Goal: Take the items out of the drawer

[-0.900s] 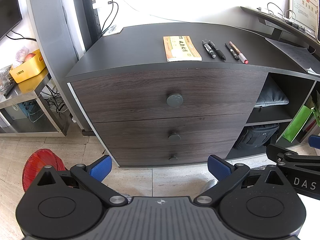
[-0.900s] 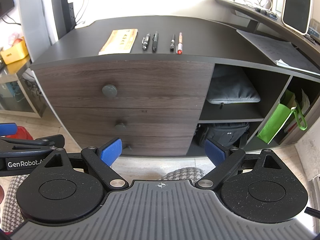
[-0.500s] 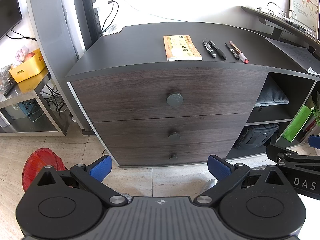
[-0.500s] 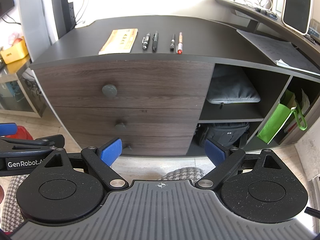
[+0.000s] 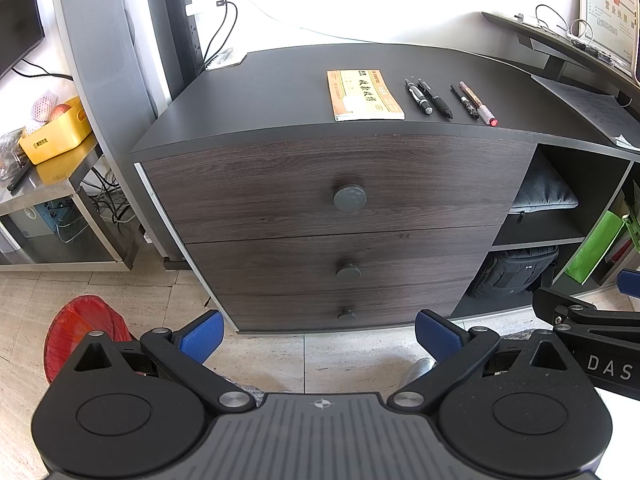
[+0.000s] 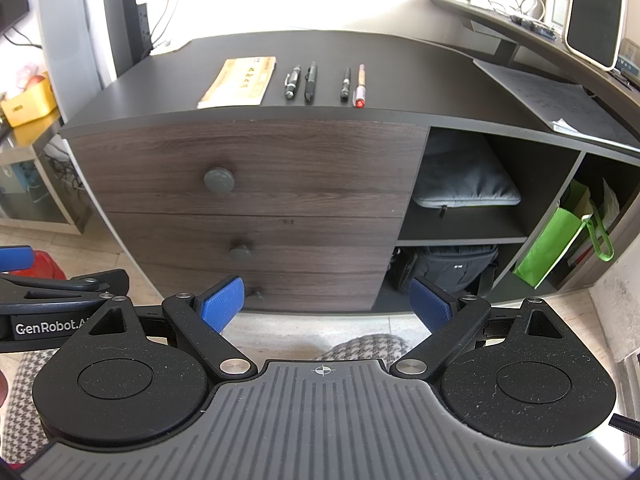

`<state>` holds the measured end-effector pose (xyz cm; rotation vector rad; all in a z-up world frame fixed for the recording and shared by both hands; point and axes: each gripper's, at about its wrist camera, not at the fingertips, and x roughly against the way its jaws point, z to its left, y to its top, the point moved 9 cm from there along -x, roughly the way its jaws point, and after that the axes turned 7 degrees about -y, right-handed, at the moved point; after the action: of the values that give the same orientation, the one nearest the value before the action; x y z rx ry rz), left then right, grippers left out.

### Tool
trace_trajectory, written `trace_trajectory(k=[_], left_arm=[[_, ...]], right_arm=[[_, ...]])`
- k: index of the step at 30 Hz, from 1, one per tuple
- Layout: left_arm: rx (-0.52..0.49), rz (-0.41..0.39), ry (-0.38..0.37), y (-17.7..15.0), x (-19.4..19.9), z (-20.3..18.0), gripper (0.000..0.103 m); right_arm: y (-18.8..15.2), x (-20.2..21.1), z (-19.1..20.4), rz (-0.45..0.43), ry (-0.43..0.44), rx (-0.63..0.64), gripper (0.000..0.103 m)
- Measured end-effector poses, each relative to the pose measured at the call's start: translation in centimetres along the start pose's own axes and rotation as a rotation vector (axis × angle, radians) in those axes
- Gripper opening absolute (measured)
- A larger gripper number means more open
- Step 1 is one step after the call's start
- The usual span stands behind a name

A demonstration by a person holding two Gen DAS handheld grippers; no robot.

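A dark wood cabinet has three closed drawers, each with a round grey knob: top knob (image 5: 349, 197) (image 6: 219, 180), middle knob (image 5: 347, 271) (image 6: 240, 254), bottom knob (image 5: 346, 315). On the cabinet top lie a tan booklet (image 5: 363, 95) (image 6: 238, 81) and several pens (image 5: 448, 98) (image 6: 325, 82). My left gripper (image 5: 318, 336) hangs open in front of the drawers, well back from them, nothing between its blue pads. My right gripper (image 6: 323, 304) is open too, empty, beside the left one.
Right of the drawers are open shelves with a grey sleeve (image 6: 466, 186), a black bag (image 6: 448, 266) and a green bag (image 6: 548, 248). A red bin (image 5: 80, 332) stands on the tiled floor at left. A yellow box (image 5: 56, 132) sits on a side table.
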<state>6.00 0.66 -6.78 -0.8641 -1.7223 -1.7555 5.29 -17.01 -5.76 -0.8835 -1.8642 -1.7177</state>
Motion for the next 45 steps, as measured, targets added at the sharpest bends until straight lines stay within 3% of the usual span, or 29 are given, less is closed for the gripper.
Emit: trace_trajectory(k=[45], left_arm=[[0.002, 0.016, -0.003, -0.3, -0.47, -0.07, 0.101]], right_arm=[[0.04, -0.69, 0.13, 0.012, -0.002, 0.006, 0.093]])
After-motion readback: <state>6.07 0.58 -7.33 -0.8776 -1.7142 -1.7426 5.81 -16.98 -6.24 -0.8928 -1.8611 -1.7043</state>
